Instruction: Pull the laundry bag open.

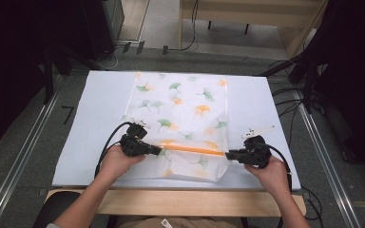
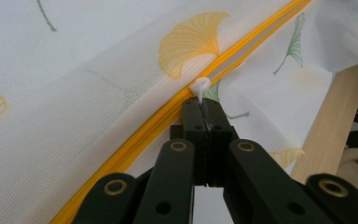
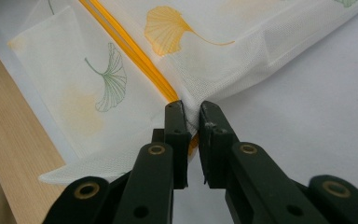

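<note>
Mesh laundry bag [image 1: 180, 109], white with ginkgo-leaf print, lay flat mid-table, long axis running from near edge toward far edge. Orange zipper [image 1: 192, 149] ran crosswise near bag's near end, parallel to table's near edge. Left gripper [image 2: 205, 112] had jaws pressed together on white zipper pull [image 2: 199, 87] at zipper's left end. Right gripper [image 3: 191, 114] pinched bag fabric at zipper's right end, jaws narrowly parted. Bag contents: could not tell. No readable writing.
</note>
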A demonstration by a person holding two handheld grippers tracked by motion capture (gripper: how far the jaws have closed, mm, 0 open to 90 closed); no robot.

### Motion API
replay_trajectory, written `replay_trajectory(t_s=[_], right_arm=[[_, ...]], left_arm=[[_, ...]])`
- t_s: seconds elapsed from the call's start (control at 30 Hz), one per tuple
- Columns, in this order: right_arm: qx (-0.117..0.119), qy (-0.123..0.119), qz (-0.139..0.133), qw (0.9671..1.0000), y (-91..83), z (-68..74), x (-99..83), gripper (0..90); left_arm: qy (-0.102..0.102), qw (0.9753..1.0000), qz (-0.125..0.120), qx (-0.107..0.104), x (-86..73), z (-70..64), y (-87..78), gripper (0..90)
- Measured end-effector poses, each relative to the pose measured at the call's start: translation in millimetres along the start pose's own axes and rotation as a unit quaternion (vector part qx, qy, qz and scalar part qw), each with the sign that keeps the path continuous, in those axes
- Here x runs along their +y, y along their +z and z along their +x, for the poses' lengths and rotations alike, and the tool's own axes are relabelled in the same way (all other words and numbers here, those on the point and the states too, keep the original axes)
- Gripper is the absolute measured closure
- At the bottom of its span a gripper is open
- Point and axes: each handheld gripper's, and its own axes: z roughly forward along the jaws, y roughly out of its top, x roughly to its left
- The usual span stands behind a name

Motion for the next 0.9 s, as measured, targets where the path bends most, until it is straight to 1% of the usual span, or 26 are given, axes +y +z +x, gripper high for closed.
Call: replay_trajectory(t_s=[0.1,0.17,0.23,0.37,0.4,0.43,0.53,0.57,0.63,0.67,0.77,0.9], right_arm=[[0.001,-0.003,-0.001,1.0,-0.1,-0.1,0.0,84.7],[0.002,0.001,-0.001,1.0,-0.3,-0.1,0.0,84.8],[0.001,0.001,0.0,1.0,-0.4,-0.1,-0.1,84.7],[0.001,0.001,0.0,1.0,-1.0,-0.6,-0.4,84.7],[0.001,0.001,0.0,1.0,-1.0,-0.7,-0.4,84.7],[0.001,0.001,0.0,1.0,-0.9,-0.8,-0.4,84.7],[0.0,-0.001,0.001,1.0,-0.5,-0.8,-0.5,84.7],[0.0,-0.003,0.001,1.0,-0.4,-0.7,-0.5,84.7],[0.0,0.0,0.003,1.0,0.0,-0.6,-0.5,84.7],[0.0,0.0,0.003,1.0,0.4,-0.7,-0.4,84.7],[-0.002,-0.001,0.006,1.0,0.7,0.2,-0.2,84.7],[-0.004,-0.002,0.005,1.0,0.5,-1.2,-0.5,84.7]], left_arm=[[0.001,1.0,-0.001,0.002,-0.8,1.9,-1.1,90.0],[-0.002,1.0,-0.001,0.002,-1.5,3.6,-2.4,90.0],[0.0,1.0,0.0,0.004,-2.8,5.4,-3.3,90.0],[-0.001,1.0,0.002,0.008,-6.0,10.2,-8.8,90.0],[-0.004,1.0,0.003,0.005,-7.0,11.7,-10.9,90.0],[-0.004,1.0,0.003,0.008,-8.4,12.6,-12.6,90.0],[-0.007,1.0,0.0,0.004,-14.8,14.8,-16.6,90.0],[-0.007,1.0,0.003,0.006,-16.6,15.4,-17.6,90.0],[-0.01,0.9999,-0.001,0.007,-18.7,17.0,-20.0,90.0],[-0.015,0.9999,-0.006,0.006,-18.8,16.7,-20.8,90.0],[-0.011,0.9999,-0.003,0.007,-18.4,16.2,-20.2,90.0],[-0.013,0.9999,-0.005,0.006,-18.0,15.7,-20.0,90.0]])
